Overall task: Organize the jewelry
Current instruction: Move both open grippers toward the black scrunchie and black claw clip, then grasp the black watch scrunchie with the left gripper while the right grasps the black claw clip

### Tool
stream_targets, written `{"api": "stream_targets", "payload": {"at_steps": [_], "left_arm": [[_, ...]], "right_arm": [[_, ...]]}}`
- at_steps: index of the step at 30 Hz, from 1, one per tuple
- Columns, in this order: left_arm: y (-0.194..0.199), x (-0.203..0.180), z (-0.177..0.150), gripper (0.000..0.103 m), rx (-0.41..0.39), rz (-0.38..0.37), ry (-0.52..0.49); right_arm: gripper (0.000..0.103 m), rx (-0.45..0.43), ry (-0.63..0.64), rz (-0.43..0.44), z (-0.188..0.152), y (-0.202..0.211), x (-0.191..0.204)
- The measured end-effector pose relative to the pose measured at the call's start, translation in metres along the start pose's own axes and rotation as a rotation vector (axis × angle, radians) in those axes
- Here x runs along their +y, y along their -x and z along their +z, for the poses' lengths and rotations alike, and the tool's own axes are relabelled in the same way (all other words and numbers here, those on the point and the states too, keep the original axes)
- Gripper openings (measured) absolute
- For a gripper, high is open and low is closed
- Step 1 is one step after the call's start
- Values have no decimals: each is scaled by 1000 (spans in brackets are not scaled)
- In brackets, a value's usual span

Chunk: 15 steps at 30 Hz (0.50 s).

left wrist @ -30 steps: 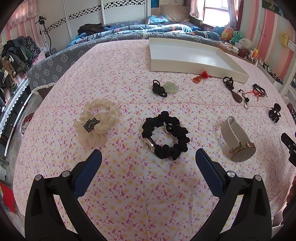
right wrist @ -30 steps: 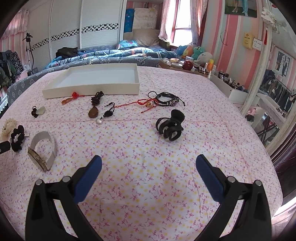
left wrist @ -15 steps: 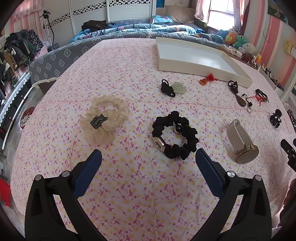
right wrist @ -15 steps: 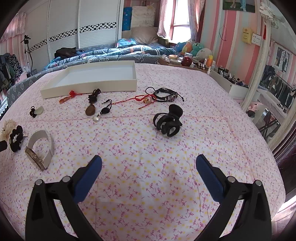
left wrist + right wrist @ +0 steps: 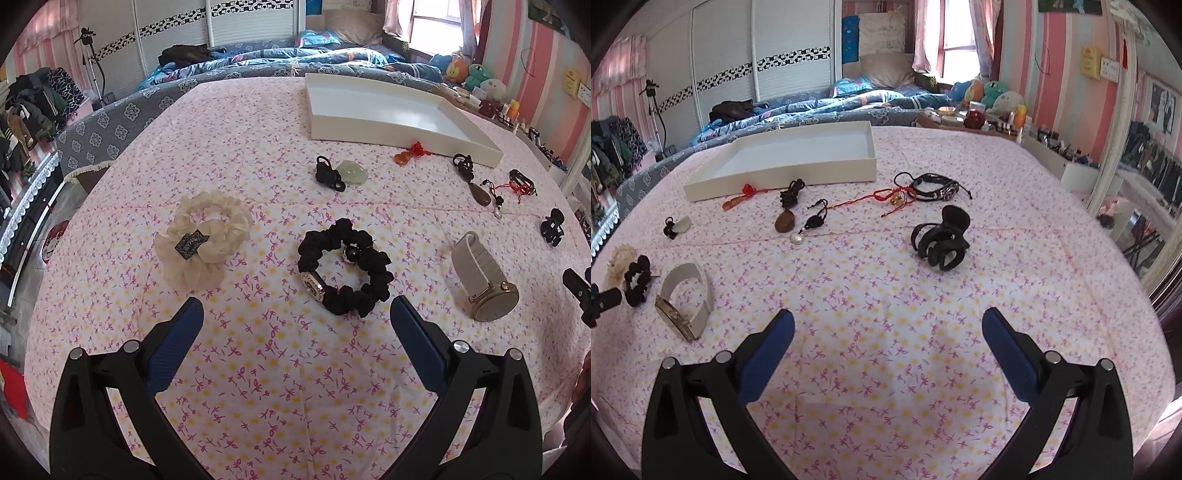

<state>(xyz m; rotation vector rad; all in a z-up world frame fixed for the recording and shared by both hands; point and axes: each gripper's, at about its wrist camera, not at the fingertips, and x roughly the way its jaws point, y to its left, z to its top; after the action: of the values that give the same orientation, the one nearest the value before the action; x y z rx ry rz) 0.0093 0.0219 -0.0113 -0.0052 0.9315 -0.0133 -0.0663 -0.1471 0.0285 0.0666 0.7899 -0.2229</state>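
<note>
A white tray stands at the far side of the pink flowered cloth. My left gripper is open and empty, just short of a black scrunchie. A cream scrunchie lies to its left, a watch to its right. My right gripper is open and empty, some way short of a black claw clip. Pendants, a red cord and a black bracelet lie in front of the tray.
A jade pendant with a black cord and an orange charm lie near the tray. A bed with a blue quilt stands behind the table. Shelves with bottles and soft toys are at the right. The table edge is close below both grippers.
Both grippers have drawn back and lifted a little, so the objects look slightly farther away. Both stay open. Nothing on the cloth has moved.
</note>
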Motion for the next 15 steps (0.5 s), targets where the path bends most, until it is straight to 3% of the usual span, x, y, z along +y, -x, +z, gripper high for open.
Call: {"api": "stream_targets", "payload": {"at_steps": [10, 15], "left_arm": [[1, -1, 5, 100, -12, -12, -16], [-3, -2, 6, 100, 2, -38, -29]], "right_arm": [[101, -26, 42, -92, 1, 4, 0], [101, -26, 26, -82, 4, 4, -5]]}}
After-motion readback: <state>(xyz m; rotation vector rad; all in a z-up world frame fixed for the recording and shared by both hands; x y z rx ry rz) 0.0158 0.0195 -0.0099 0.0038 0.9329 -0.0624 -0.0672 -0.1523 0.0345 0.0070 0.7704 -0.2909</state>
